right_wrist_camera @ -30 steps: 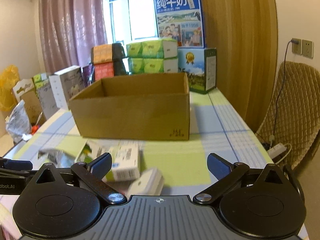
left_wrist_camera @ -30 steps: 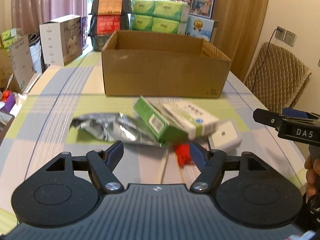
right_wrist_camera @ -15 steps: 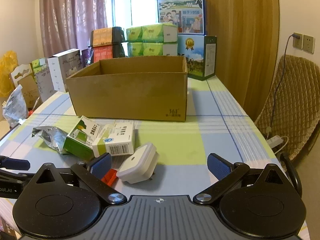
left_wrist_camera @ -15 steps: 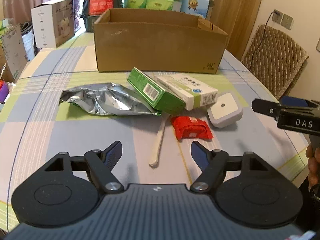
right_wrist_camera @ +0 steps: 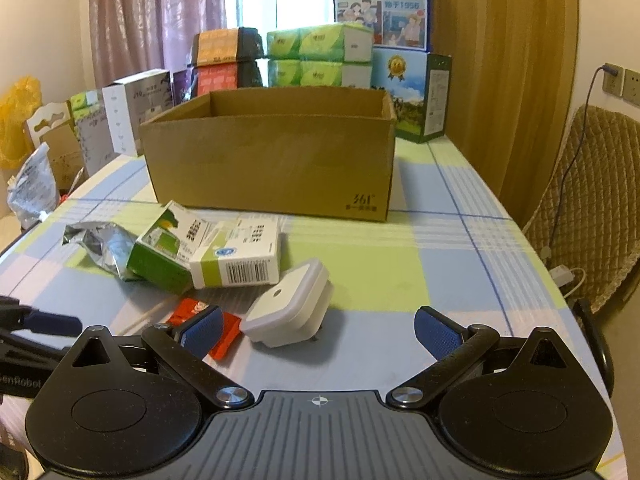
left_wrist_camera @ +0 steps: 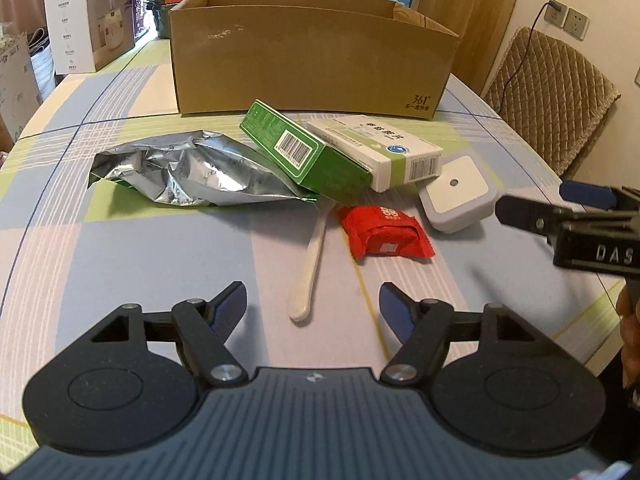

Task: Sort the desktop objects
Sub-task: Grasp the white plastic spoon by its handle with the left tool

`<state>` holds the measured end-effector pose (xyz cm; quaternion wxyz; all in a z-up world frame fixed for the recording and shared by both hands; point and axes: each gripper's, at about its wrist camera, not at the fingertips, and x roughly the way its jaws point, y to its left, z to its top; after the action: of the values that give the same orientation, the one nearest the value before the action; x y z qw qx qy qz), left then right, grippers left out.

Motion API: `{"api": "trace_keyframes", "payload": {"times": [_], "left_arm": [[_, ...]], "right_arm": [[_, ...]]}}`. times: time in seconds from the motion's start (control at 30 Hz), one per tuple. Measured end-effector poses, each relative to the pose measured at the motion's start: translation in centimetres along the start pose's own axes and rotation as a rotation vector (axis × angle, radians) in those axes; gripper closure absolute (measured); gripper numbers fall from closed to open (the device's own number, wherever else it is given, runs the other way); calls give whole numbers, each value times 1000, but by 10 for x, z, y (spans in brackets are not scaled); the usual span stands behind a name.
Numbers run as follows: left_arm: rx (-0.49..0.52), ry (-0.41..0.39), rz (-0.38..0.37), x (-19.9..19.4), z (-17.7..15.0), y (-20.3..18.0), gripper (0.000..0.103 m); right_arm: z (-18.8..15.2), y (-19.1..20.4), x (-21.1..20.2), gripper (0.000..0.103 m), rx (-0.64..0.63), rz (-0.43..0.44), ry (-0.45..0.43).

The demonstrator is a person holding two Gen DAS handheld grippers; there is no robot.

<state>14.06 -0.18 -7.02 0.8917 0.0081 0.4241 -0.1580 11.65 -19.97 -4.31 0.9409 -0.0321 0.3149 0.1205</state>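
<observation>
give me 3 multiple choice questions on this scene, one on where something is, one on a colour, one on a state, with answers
1. Where does the spoon lie?
A. in the carton
B. on the table
C. on the chair
2. What colour is the small packet?
A. red
B. blue
C. black
3. How is the left gripper?
A. shut on the spoon
B. shut, holding nothing
C. open

Answers: 1 B, it rests on the checked cloth before the carton; 2 A, its wrapper is plainly red; 3 C, its pads stand wide apart with nothing between them.
</observation>
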Motion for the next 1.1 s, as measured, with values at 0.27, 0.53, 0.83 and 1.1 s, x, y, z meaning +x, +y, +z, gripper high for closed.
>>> {"api": "trace_keyframes", "payload": {"times": [0.27,0.53,0.83,1.1], "left_arm": [[-30,8,-14,12,4,8,41],[-12,18,-32,22,7,6,71],[35,35,12,23,8,-3,94],[53,68,4,6,-7,-11,95]], "right_arm": [[-4,0,8,4,4,2,23],[-1,6,19,4,-21,8,25],[5,18,34,9,-81,22,19],[4,26,51,12,-121,-3,53]]}}
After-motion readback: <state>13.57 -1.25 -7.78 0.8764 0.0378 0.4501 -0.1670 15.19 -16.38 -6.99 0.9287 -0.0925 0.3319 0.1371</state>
